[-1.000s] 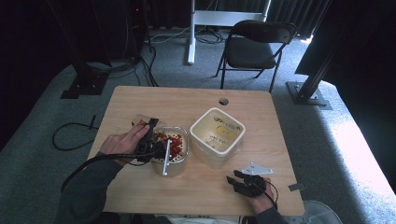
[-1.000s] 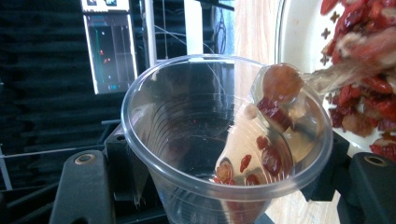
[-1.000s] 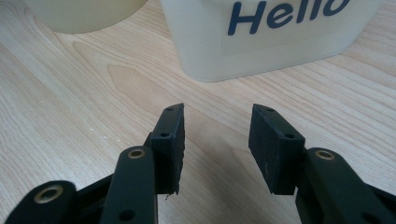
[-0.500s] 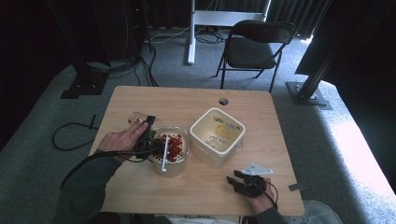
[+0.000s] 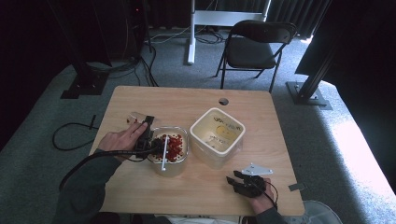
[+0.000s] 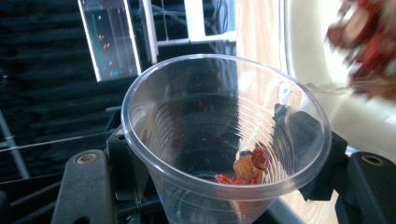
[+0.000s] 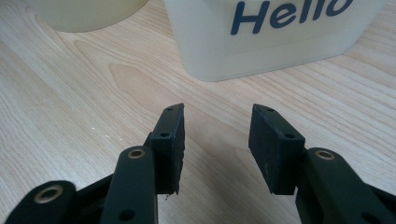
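Left gripper view: hand-held gripper (image 6: pixel 224 186) clamps tilted cup (image 6: pixel 224 135).

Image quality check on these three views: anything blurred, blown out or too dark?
High view: room beyond the table nearly black, sunlit floor patch at right washed out. Left gripper view: clear plastic cup sharp, the red pieces at upper right smeared, the white container beside them overexposed. Right gripper view: evenly lit, right gripper and the "Hello" tub crisp.
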Action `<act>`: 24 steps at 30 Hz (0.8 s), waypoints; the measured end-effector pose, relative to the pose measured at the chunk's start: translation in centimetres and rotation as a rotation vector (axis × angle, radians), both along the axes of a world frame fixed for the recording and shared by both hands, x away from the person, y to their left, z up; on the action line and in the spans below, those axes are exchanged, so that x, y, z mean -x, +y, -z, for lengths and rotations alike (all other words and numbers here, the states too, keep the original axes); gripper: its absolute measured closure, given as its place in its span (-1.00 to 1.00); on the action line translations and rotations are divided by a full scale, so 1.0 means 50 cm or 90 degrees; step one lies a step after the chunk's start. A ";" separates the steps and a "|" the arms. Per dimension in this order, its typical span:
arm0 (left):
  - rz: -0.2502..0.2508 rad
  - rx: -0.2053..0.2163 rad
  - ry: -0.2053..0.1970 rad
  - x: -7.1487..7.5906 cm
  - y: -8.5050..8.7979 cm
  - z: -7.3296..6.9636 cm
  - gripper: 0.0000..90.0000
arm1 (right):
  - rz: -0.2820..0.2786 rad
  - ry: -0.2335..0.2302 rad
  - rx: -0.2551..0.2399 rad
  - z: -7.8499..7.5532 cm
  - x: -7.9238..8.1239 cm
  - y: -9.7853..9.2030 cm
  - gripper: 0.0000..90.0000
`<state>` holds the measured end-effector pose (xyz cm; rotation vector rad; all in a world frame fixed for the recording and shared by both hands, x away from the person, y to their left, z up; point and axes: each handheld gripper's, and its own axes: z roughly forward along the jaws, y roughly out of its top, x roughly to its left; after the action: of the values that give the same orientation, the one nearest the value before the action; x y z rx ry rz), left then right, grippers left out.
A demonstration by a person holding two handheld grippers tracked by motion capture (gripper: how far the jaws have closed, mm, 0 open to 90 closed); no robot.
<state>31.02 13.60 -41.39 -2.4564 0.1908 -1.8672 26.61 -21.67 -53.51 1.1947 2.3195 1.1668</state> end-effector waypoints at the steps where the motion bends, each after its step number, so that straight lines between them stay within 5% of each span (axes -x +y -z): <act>1: 0.015 0.005 0.000 0.005 -0.003 -0.002 -0.26 | 0.001 0.001 -0.001 0.001 -0.001 0.000 0.23; 5: -0.027 0.000 -0.005 -0.012 0.008 -0.001 -0.26 | 0.000 -0.001 -0.001 -0.001 0.000 0.001 0.22; 7: 0.003 0.021 0.000 0.003 0.006 -0.010 -0.25 | 0.002 0.000 -0.001 0.000 0.001 -0.001 0.22; 12: -0.018 0.011 -0.007 -0.002 0.010 -0.007 -0.25 | 0.000 0.000 0.000 0.000 0.000 0.001 0.22; 15: 0.005 0.020 -0.005 0.012 0.002 -0.010 -0.25 | 0.002 0.004 0.003 0.002 -0.001 0.000 0.23; 18: -0.014 0.011 -0.004 0.000 0.005 -0.007 -0.25 | 0.002 0.003 0.002 0.001 -0.002 0.001 0.23; 21: 0.006 0.010 -0.010 0.012 0.002 -0.010 -0.25 | 0.005 0.004 0.000 0.002 0.000 -0.001 0.22; 24: -0.011 -0.017 -0.022 0.003 0.003 -0.001 -0.25 | 0.005 0.005 0.001 0.002 -0.001 -0.001 0.23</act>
<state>30.89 13.77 -41.31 -2.3977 0.1909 -1.8863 26.68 -21.71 -53.62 1.2085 2.3183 1.1588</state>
